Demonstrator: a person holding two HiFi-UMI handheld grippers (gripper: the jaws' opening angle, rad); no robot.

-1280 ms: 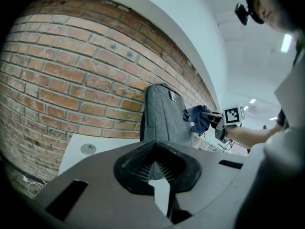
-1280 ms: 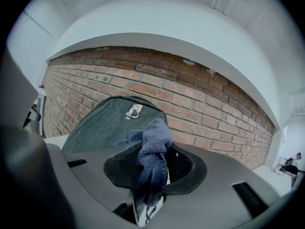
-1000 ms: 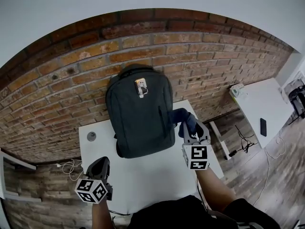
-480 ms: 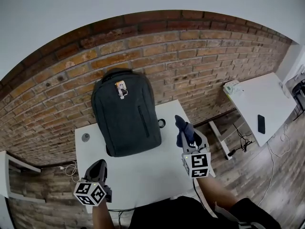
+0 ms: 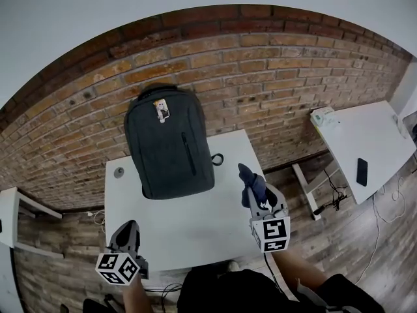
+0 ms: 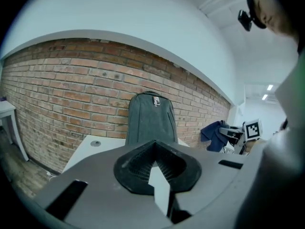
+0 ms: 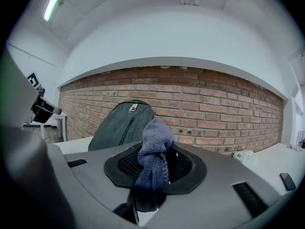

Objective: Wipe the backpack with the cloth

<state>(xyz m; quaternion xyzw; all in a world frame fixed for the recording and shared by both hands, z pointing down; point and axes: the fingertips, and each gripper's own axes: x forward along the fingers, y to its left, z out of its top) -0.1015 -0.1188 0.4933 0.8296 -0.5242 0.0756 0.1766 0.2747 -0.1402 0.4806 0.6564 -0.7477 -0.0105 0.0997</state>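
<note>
Both hovered short of the backpack (image 5: 168,142) leaning on the brick wall (image 5: 273,77) at the desk (image 5: 189,223) back, right gripper (image 5: 254,194) jaws clamped on the blue cloth (image 5: 250,178), left gripper (image 5: 128,230) jaws closed empty, so wiping well likely meant pressing the cloth flat while the left gripper steadied it.

— What is the person wearing?
— A black top (image 5: 225,293), showing just behind the tongs.
— And how are the tongs looking?
— The left tongs (image 5: 129,227) and right tongs (image 5: 254,191) are showing grey shells and black ribbed pads (image 6: 136,163), each carrying a white cube (image 5: 270,233) with black square markers.
</note>
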